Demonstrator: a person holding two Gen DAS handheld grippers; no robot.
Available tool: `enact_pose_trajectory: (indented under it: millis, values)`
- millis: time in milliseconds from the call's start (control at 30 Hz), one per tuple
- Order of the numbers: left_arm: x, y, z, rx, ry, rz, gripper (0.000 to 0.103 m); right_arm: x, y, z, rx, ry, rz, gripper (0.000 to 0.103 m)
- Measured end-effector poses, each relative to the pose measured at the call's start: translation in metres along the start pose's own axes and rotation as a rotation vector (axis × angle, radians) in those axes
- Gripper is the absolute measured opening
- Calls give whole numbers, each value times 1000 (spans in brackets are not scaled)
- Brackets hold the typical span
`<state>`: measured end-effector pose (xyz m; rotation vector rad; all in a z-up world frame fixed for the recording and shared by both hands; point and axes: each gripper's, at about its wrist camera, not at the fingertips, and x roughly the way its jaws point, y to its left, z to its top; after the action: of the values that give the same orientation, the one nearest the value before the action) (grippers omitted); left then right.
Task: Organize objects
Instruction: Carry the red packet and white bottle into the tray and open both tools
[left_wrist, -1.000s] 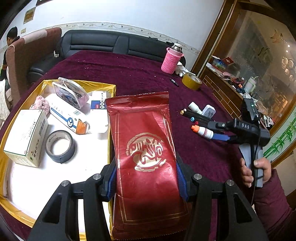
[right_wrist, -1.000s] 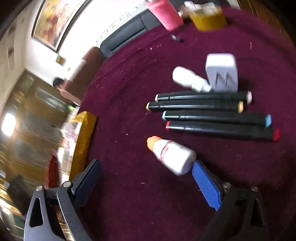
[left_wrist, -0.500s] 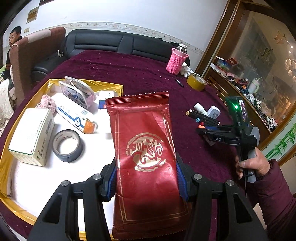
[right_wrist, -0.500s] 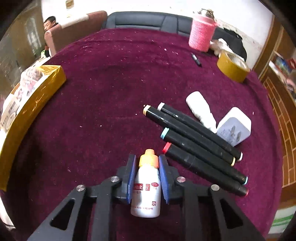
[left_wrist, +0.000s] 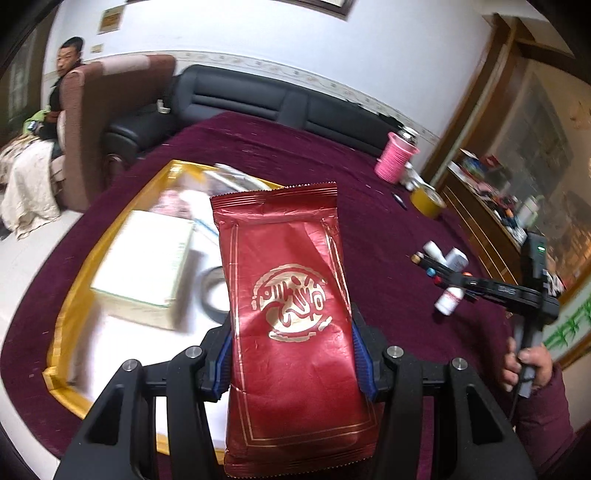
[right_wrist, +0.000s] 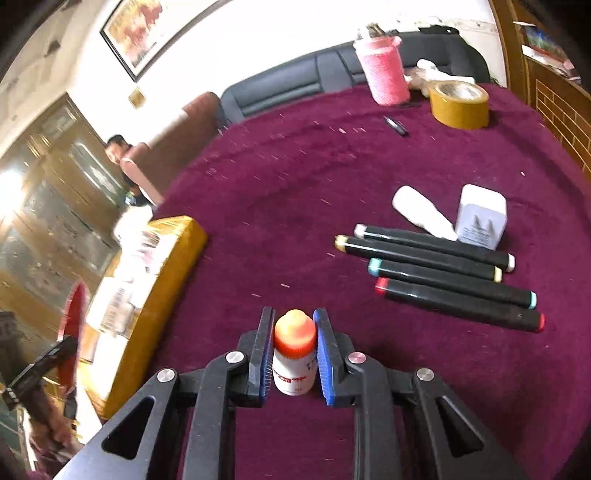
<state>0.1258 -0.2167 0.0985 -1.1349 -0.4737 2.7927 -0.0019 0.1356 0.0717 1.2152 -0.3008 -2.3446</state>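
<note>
Left hand-held gripper (left_wrist: 291, 354) clamped on a red foil packet (left_wrist: 291, 317), blue pads pressed to both long edges, packet upright between the fingers and raised over a gold-rimmed tray (left_wrist: 66, 317). Ahead and left of that gripper, inside the tray: a pale carton (left_wrist: 144, 258) and a dark tape roll (left_wrist: 212, 295), both blurred. Across a maroon tabletop (right_wrist: 280, 192), right hand-held gripper (right_wrist: 292, 354) closing on a small white bottle (right_wrist: 294, 354) with an orange cap, pads against its sides, bottle clear of the cloth. Ahead and right of that gripper: four black markers (right_wrist: 443, 273) side by side, a white charger (right_wrist: 480, 218) and a second white bottle (right_wrist: 421, 212) just beyond. Farther off: a yellow tape roll (right_wrist: 460, 105) and a pink-sleeved flask (right_wrist: 382, 72).
</note>
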Motion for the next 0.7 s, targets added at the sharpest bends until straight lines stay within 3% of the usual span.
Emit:
enact_pose_trajectory:
  millis: [133, 333, 533, 700]
  values:
    - [-9, 17, -3, -18, -15, 46, 52, -7, 36, 7, -37, -42, 65, 23]
    - [-7, 21, -14, 26, 4, 76, 52, 0, 104, 15, -126, -18, 208, 23]
    - [2, 25, -20, 42, 21, 112, 52, 34, 167, 8, -176, 75, 342, 23]
    - [13, 39, -19, 34, 39, 139, 52, 76, 202, -6, -216, 163, 345, 23]
